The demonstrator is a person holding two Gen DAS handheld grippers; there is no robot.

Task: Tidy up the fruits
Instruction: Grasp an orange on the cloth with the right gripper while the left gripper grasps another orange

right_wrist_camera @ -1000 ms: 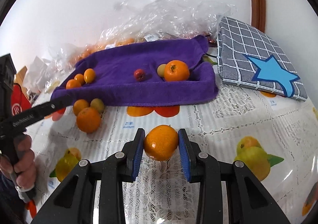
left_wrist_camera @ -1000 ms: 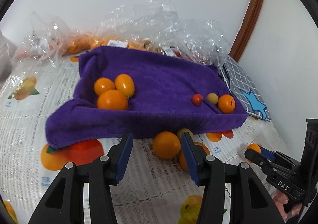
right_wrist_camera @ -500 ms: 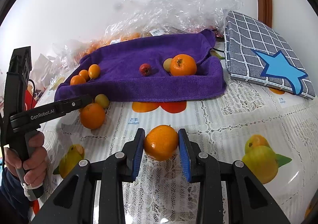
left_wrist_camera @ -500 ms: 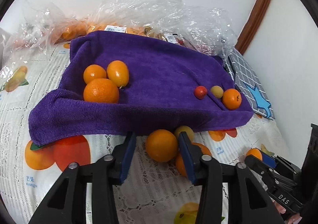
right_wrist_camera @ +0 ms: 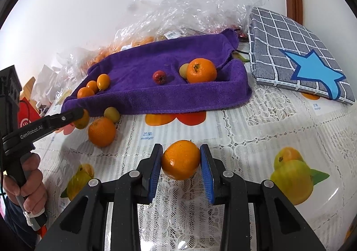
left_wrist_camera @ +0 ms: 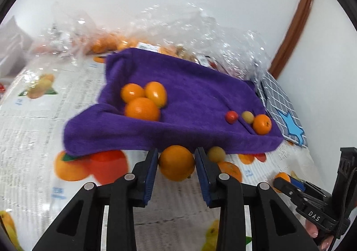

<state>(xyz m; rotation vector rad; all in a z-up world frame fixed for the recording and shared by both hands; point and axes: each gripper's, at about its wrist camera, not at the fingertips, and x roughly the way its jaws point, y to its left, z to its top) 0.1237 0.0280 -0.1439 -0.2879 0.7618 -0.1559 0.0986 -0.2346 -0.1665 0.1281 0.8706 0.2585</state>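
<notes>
My left gripper [left_wrist_camera: 176, 157] is closing its jaws, and the blue pads touch both sides of an orange [left_wrist_camera: 176, 165] at the front edge of the purple towel [left_wrist_camera: 200, 95]. A small yellow fruit [left_wrist_camera: 216, 154] and another orange [left_wrist_camera: 232, 171] lie just right of it on the table. On the towel, three oranges [left_wrist_camera: 142, 100] sit at the left. A red fruit [left_wrist_camera: 231, 116], a yellow fruit [left_wrist_camera: 247, 117] and an orange [left_wrist_camera: 261, 124] sit at the right. My right gripper [right_wrist_camera: 180, 153] is shut on a second orange [right_wrist_camera: 180, 161] above the tablecloth.
Crumpled clear bags [right_wrist_camera: 196, 3] holding more fruit lie behind the towel against the white wall. A grey checked cushion with a blue star [right_wrist_camera: 296, 59] lies at the right. The tablecloth [right_wrist_camera: 256, 130] has lace and printed fruit. A person's hand [right_wrist_camera: 29, 184] grips the left handle.
The left gripper has moved forward around the orange by the towel's edge and its jaws have narrowed onto it. The right gripper has kept still with its orange.
</notes>
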